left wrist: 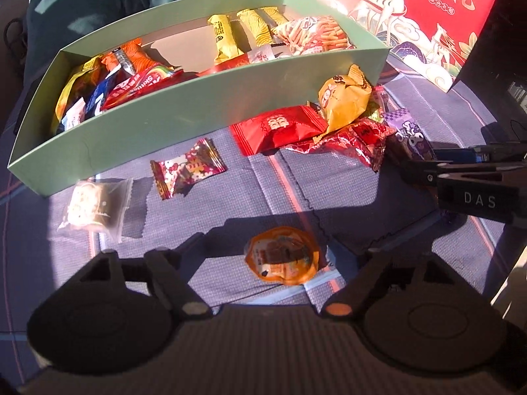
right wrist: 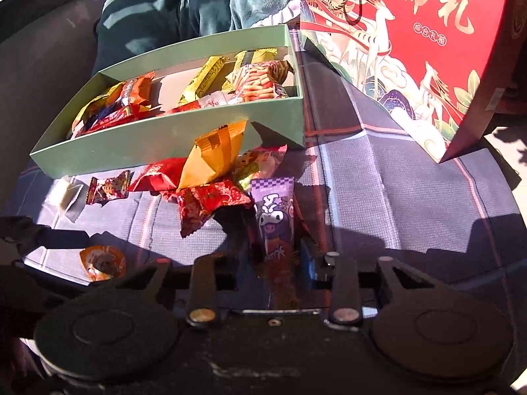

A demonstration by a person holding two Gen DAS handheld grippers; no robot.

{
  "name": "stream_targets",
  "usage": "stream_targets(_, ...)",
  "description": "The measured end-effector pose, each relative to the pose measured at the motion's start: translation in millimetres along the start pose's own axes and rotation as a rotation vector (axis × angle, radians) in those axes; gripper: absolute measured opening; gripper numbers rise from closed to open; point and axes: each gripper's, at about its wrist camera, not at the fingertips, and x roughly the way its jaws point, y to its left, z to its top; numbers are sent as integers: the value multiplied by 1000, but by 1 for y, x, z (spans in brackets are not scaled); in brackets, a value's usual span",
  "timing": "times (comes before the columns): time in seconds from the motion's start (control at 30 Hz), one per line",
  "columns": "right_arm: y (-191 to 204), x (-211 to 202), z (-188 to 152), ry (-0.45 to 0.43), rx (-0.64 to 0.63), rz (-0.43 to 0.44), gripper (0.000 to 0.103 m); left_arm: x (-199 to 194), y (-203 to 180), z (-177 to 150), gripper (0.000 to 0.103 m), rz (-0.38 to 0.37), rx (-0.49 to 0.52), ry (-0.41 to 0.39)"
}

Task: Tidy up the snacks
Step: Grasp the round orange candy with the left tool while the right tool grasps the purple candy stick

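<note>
1. Left wrist view: the left gripper [left wrist: 283,247] hangs over a round orange jelly cup [left wrist: 282,256] on the blue-grey mat [left wrist: 362,191]. Its jaws stand part open on either side of the cup, and no pad touches it.
2. Bare mat lies around the cup on all sides; the nearest other things are a clear packet [left wrist: 94,204] and a small red candy [left wrist: 188,168], both just beside the near wall of the green box [left wrist: 184,121].
3. The right gripper [right wrist: 273,263] shows in its own view with its jaws drawn close on either side of a purple stick packet [right wrist: 275,217]. Shadow hides the pads, so I cannot tell whether they press it.
4. The purple packet lies at the right end of a loose heap in front of the box: a yellow pouch [right wrist: 214,154] leaning on the box wall, a plain red packet [right wrist: 158,174], and a patterned red wrapper [right wrist: 206,202].
5. Right of the heap the mat is open as far as the red gift bag [right wrist: 428,49], which stands at the box's right end.
6. Inside the box, orange, red and blue packets crowd the left end, yellow bars [left wrist: 225,38] and a bag of stick biscuits [left wrist: 313,34] fill the right, and bare floor shows between.
</note>
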Motion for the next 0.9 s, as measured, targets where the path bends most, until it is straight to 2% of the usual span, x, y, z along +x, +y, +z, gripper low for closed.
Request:
stream_targets(0.03,2,0,-1,-5,-15,-8,33,-2,-1,0,65,-4,9,-8)
stream_targets(0.1,6,0,-3,-13,-35,-21,32,-5,-3,-1,44,-18,27,-21)
stream_targets(0.13,7,-1,-4,-17,-42,-23,19,-6,-5,-1,44,-19,36,-22)
stream_targets(0.17,7,-2,-4,-17,-41,-15,13,-7,-6,-1,43,-16,43,-25)
stream_targets(0.5,-4,-23,0,-14,77,93,13,-18,7,-2,42,-34,-17,-17)
stream_targets(0.73,-6,-41,11,-35,101,117,13,-33,10,3,42,-53,-26,-49)
stream_targets(0.9,-4,-54,30,-51,98,149,13,-50,22,22,42,-76,-68,-94)
